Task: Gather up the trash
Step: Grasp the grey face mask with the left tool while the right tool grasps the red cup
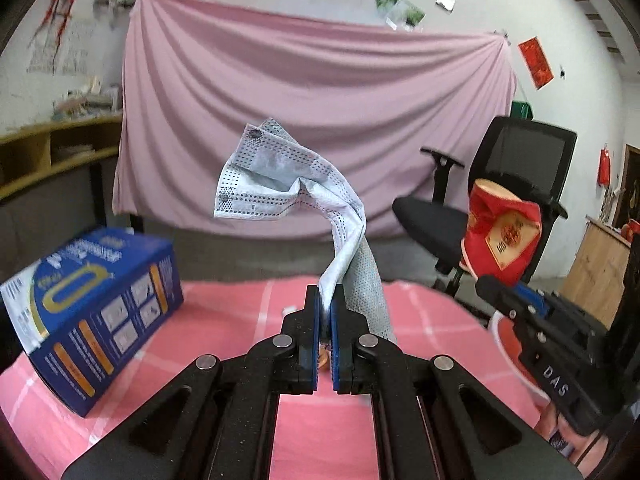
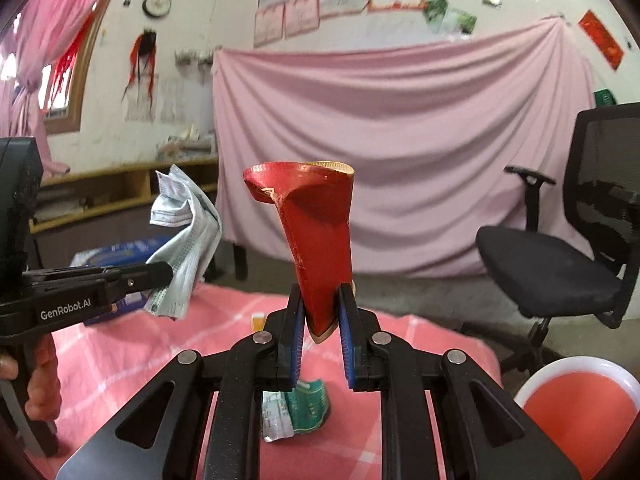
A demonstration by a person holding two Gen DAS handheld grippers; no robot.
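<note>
My left gripper (image 1: 326,300) is shut on a crumpled pale blue face mask (image 1: 288,188), held up above the pink checked tablecloth (image 1: 224,344). It shows in the right wrist view at the left (image 2: 188,232). My right gripper (image 2: 320,308) is shut on a squashed red paper cup (image 2: 320,232), also held in the air; it appears at the right of the left wrist view (image 1: 504,232). A green and white crumpled wrapper (image 2: 296,408) lies on the cloth below the right gripper. A red bin with a white rim (image 2: 580,408) sits at the lower right.
A blue carton (image 1: 92,320) stands on the table's left side. A small orange object (image 2: 258,322) sits on the cloth further back. A black office chair (image 2: 560,256) stands right of the table. A pink sheet (image 1: 312,120) hangs behind.
</note>
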